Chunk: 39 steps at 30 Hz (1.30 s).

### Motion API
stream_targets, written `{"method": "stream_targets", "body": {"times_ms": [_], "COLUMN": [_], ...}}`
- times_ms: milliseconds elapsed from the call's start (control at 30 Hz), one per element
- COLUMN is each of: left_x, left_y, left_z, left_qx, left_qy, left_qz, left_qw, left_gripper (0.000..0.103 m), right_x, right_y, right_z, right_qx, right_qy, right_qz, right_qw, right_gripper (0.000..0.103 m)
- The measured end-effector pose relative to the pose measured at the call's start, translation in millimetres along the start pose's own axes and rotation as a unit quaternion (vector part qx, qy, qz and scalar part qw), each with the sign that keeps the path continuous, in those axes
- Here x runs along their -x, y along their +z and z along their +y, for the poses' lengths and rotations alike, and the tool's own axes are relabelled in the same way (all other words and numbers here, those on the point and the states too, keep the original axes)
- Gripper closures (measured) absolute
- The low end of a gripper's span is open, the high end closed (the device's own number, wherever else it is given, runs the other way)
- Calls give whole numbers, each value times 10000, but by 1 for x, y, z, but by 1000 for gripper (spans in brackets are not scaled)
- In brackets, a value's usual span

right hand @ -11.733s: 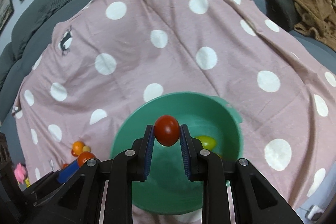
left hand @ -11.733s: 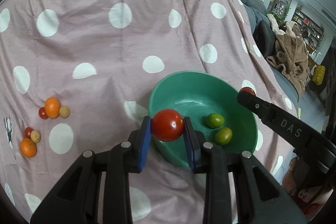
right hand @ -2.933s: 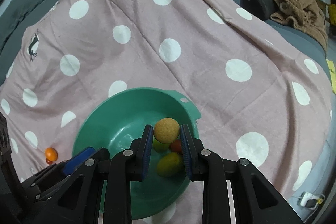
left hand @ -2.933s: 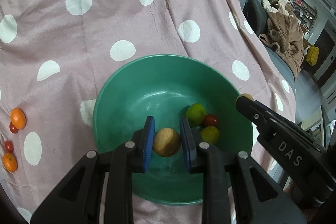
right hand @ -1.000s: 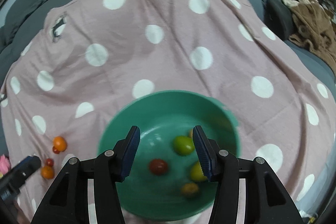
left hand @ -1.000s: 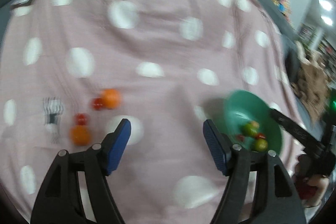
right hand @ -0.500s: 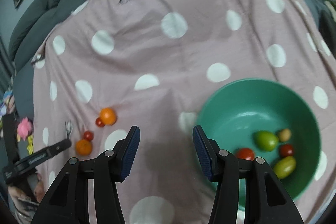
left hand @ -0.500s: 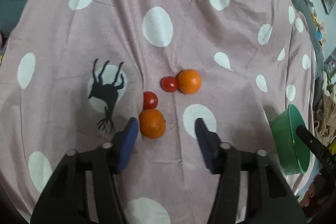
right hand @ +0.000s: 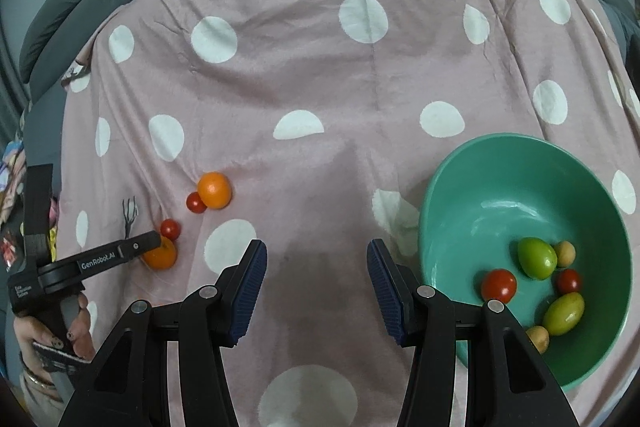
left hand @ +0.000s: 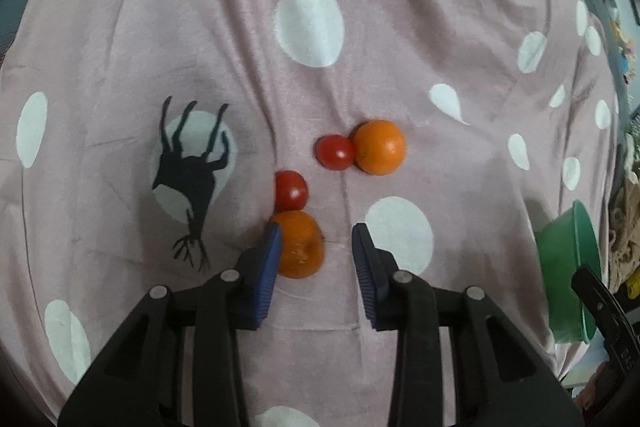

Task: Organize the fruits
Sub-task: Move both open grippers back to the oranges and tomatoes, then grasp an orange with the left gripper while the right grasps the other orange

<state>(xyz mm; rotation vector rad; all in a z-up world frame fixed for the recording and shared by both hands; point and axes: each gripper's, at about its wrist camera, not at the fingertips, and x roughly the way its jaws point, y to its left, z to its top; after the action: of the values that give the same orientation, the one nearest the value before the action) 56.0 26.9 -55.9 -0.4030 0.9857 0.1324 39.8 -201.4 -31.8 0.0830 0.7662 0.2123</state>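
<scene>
My left gripper [left hand: 316,247] is open, low over the cloth, with a near orange [left hand: 301,245] between its fingers against the left pad. A red cherry tomato [left hand: 291,190] lies just beyond it. A second tomato [left hand: 335,151] touches a far orange [left hand: 380,146]. My right gripper [right hand: 314,267] is open and empty above bare cloth. The green bowl [right hand: 472,179] to its right holds two green fruits, two red tomatoes and two small tan fruits. The bowl [left hand: 560,259] also shows at the right edge of the left wrist view.
A pink cloth with white dots [right hand: 360,87] covers a grey sofa [right hand: 60,7]. A black deer print [left hand: 188,171] lies left of the fruits. The left gripper [right hand: 154,245] shows in the right wrist view over the near orange.
My left gripper has moved down and forward so the near orange now sits between its fingers. My right gripper has shifted a little; the bowl now lies lower right in its view.
</scene>
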Motion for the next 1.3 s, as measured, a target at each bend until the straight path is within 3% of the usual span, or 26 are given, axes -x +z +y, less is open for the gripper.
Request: {"method": "stream_targets", "body": {"times_ms": [233,267,333,367,533,800,1067,1300], "left_x": [-3,-1,6,9,12,-37,-56,-10], "left_y": [-4,-4,-6,-6,-6,-1,1,-12], "left_z": [-9,-12,-20,-23,-29,-31,-27,-14], "left_qx": [-119,-117,-168,-187,-366,-149,28,220], "left_qy": [236,34,-724,-834,-204,-287,-221,-160], "left_qz": [12,33,163,181,-179,342,79,-316], "left_qw": [9996,9999,9971,9962,9990,9989,9997,9991], "left_gripper": [69,70,69,68,66,55,66,66], "right_x": [1,1,3,4,4,3,0,-6], "right_y": [0,0,0,0,0,3,4,1], "right_z": [-1,-1,-1,-1,-3,-8,-12,-7], "right_qx": [0,9,26,29,2,-65,-58,-11], "right_qy": [14,19,23,22,-22,-101,-198,-59], "right_qz": [12,19,10,-6,-13,-36,4,113], "right_qw": [10000,10000,10000,10000,10000,9999,9998,9999], "right_gripper": [50,50,50,50,50,50,50,50]}}
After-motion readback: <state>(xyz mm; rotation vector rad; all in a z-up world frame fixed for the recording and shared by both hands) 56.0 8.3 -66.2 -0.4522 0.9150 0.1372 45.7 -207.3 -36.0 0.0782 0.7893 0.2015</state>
